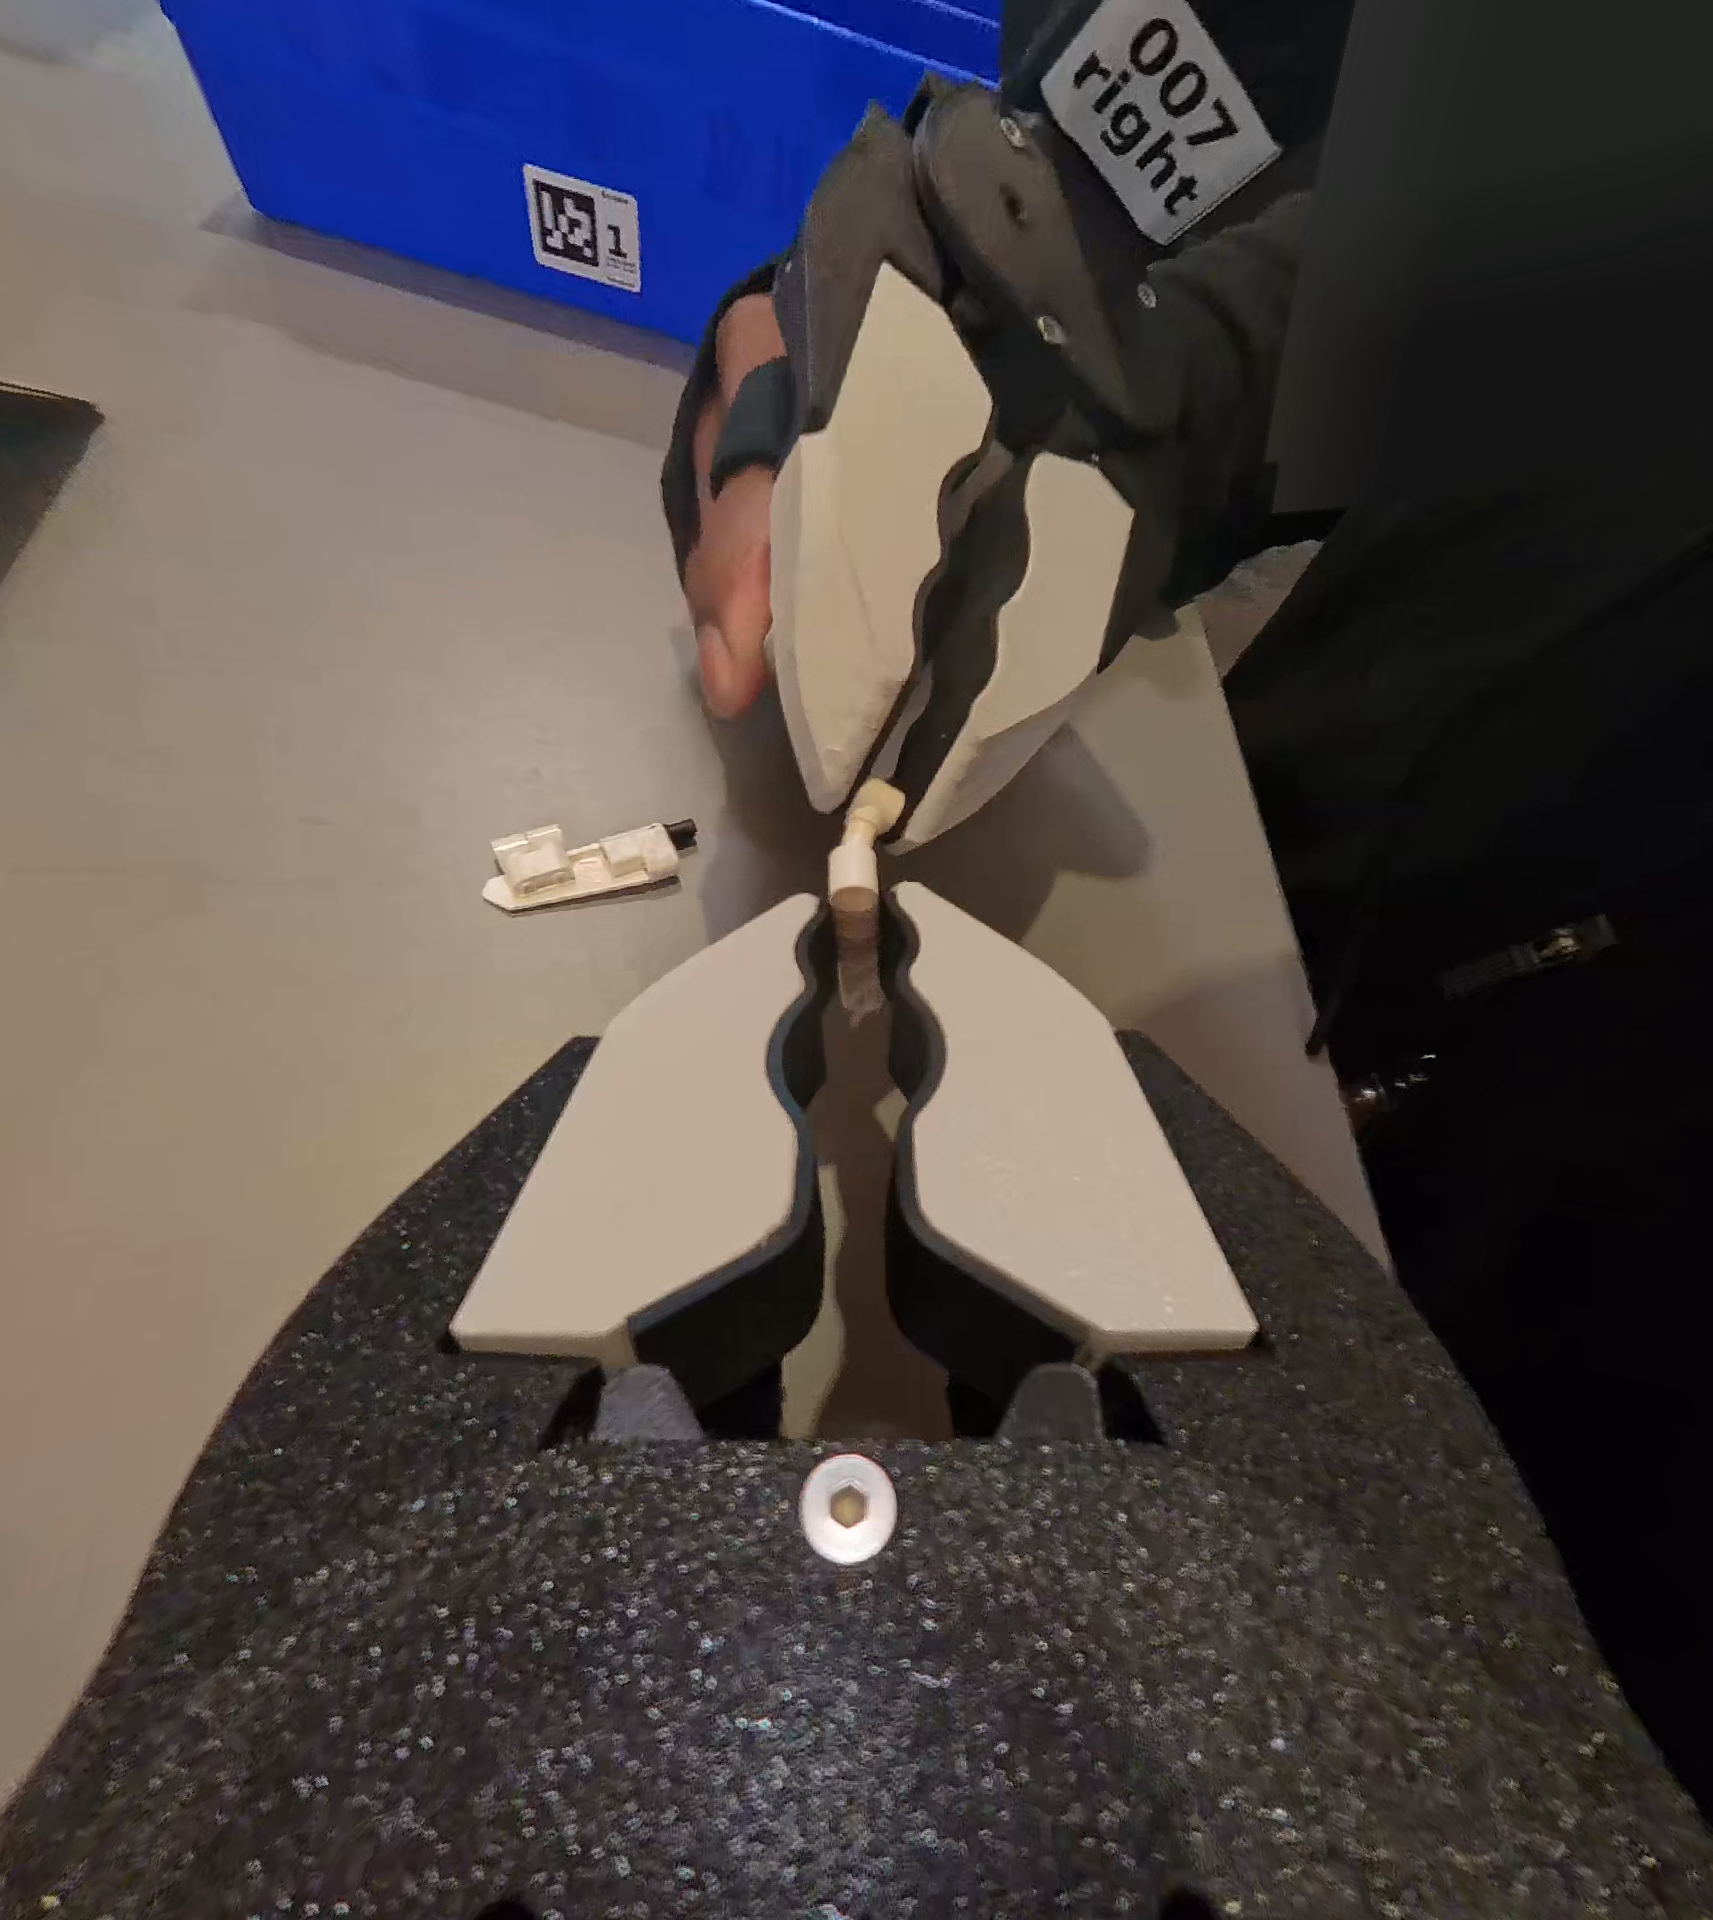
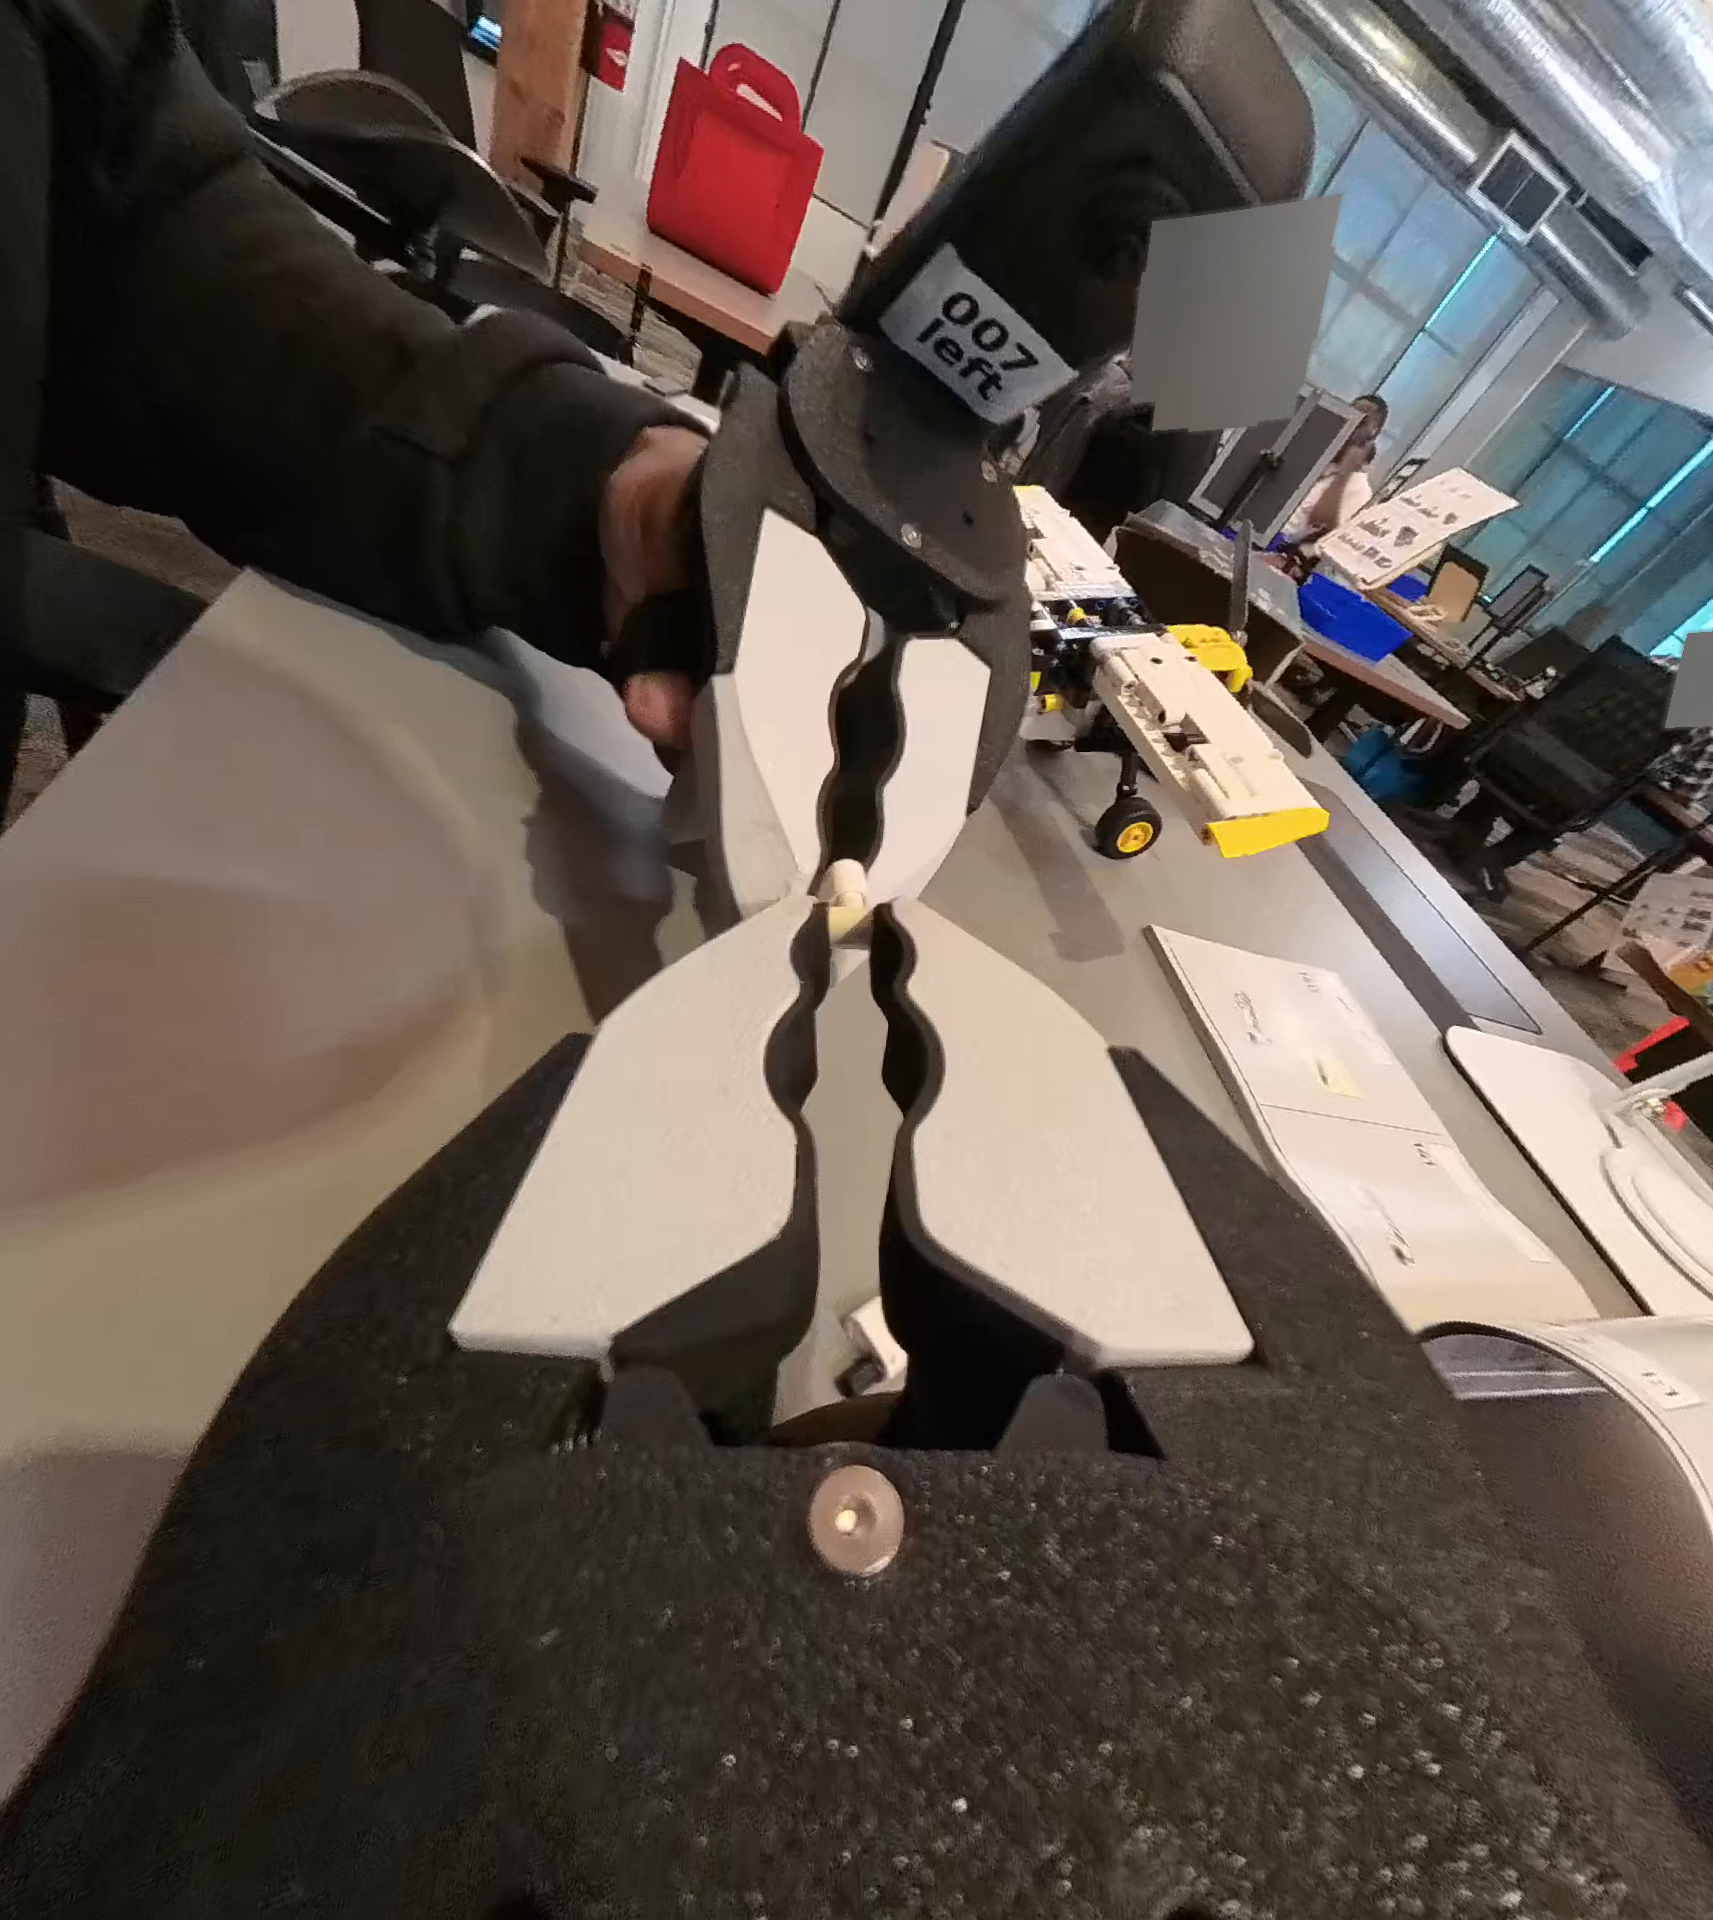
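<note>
We see two claws meeting tip to tip above the grey desk (image 1: 208, 675); the left claw (image 1: 857, 914) is clenched on a small white plastic sleeve with a tan pin (image 1: 852, 883); the right claw (image 1: 883, 821) grips a cream plastic connector piece (image 1: 878, 805) joined to it; a flat white brick assembly (image 1: 582, 862) lies nearby; a blue plastic bin (image 1: 519, 125) stands behind.

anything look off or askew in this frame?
Mostly tidy. One oddity: the small cream connector piece held between the left gripper and right gripper is bent at its joint, not straight. A white part lies loose on the table.
</note>
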Motion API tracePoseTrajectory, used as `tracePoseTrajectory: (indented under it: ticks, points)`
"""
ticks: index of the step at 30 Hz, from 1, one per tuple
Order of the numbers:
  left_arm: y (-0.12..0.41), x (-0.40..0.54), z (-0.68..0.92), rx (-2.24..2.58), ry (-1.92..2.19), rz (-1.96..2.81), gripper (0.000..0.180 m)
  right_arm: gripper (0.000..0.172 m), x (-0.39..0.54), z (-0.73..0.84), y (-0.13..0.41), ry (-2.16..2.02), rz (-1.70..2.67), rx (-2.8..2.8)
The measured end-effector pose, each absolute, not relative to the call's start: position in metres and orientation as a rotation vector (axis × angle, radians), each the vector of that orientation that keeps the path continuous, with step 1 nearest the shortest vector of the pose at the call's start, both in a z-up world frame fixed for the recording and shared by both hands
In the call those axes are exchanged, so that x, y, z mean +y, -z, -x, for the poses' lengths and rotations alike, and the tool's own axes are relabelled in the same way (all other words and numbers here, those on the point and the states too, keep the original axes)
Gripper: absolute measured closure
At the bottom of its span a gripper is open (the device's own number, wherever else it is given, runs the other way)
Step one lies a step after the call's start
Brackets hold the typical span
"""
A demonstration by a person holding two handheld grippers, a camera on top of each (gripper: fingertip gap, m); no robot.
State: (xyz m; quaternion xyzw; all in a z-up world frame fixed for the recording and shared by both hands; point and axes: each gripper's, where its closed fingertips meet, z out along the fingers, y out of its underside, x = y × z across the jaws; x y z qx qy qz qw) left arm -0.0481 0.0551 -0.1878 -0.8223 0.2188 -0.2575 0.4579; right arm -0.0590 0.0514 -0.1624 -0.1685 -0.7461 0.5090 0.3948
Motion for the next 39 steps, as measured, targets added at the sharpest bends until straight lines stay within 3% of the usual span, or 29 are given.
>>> tracePoseTrajectory:
  ticks: [8, 17, 30, 39]
  points:
    - [0.198, 0.043, 0.028, 0.554, 0.939, 2.117, 0.173, 0.164, 0.042, 0.044, 0.172, -1.113, 0.152, -1.967]
    - [0.215, 0.043, 0.032, 0.733, 0.565, 2.269, 0.173, 0.164, 0.041, 0.040, 0.186, -1.031, 0.103, -2.021]
    - [0.222, 0.045, 0.039, 0.793, 0.363, 2.363, 0.173, 0.164, 0.040, 0.043, 0.191, -1.077, 0.199, -2.072]
    - [0.221, 0.054, 0.042, 0.647, 0.500, 2.312, 0.172, 0.164, 0.049, 0.051, 0.193, -1.112, 0.303, -2.076]
